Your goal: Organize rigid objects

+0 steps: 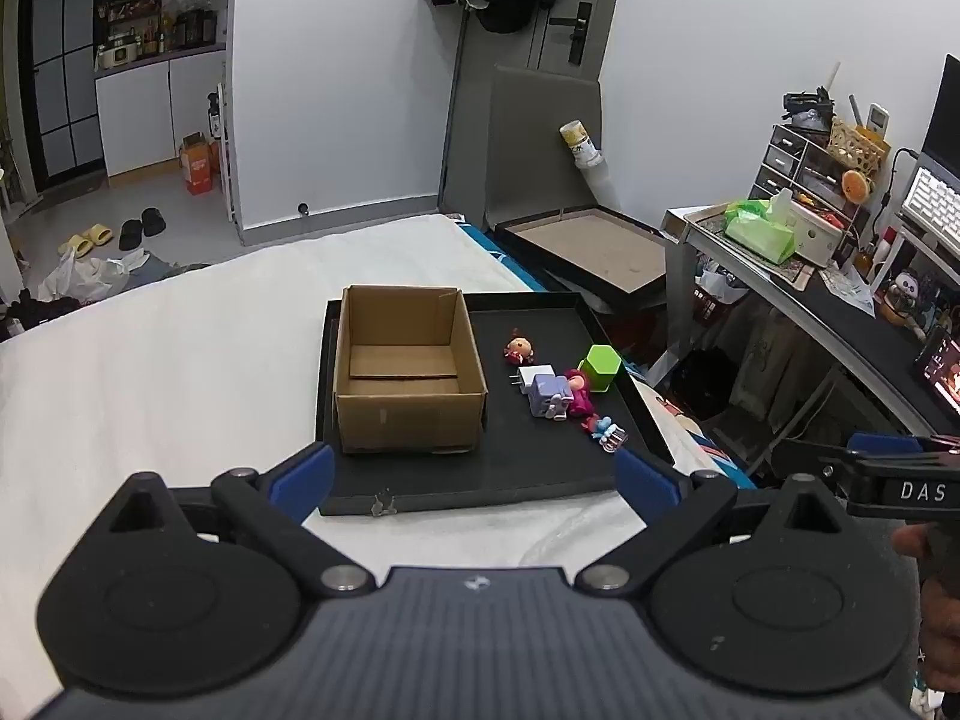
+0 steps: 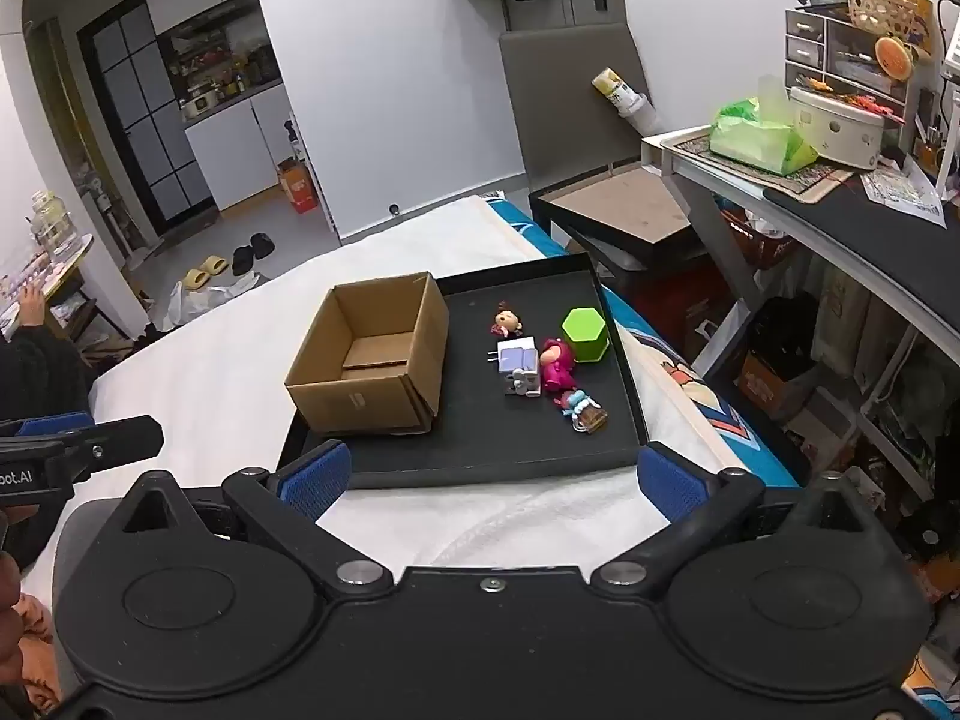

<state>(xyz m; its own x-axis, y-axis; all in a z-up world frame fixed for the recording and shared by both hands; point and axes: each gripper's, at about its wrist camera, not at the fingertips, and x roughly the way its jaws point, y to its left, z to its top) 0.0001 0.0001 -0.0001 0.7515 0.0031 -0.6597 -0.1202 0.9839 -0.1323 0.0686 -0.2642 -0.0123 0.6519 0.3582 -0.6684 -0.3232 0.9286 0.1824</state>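
Note:
A black tray (image 1: 528, 468) (image 2: 510, 456) lies on a white bed. An empty cardboard box (image 1: 408, 366) (image 2: 372, 354) stands on its left half. To the right lie a small doll head (image 1: 519, 350) (image 2: 509, 320), a white plug (image 1: 528, 380), a lilac block toy (image 1: 549, 396) (image 2: 519, 369), a pink figure (image 1: 579, 393) (image 2: 555, 366), a green hexagonal block (image 1: 602, 367) (image 2: 585, 333) and a blue-haired keychain toy (image 1: 606, 432) (image 2: 582, 411). My left gripper (image 1: 474, 480) and right gripper (image 2: 492, 480) are both open and empty, held before the tray's near edge.
A desk (image 1: 780, 276) (image 2: 840, 210) with tissues and drawers stands to the right. A low dark table (image 1: 588, 246) (image 2: 630, 204) sits behind the bed. The white bedsheet (image 1: 150, 360) extends left. The other gripper shows at each view's edge (image 1: 900, 480) (image 2: 60, 456).

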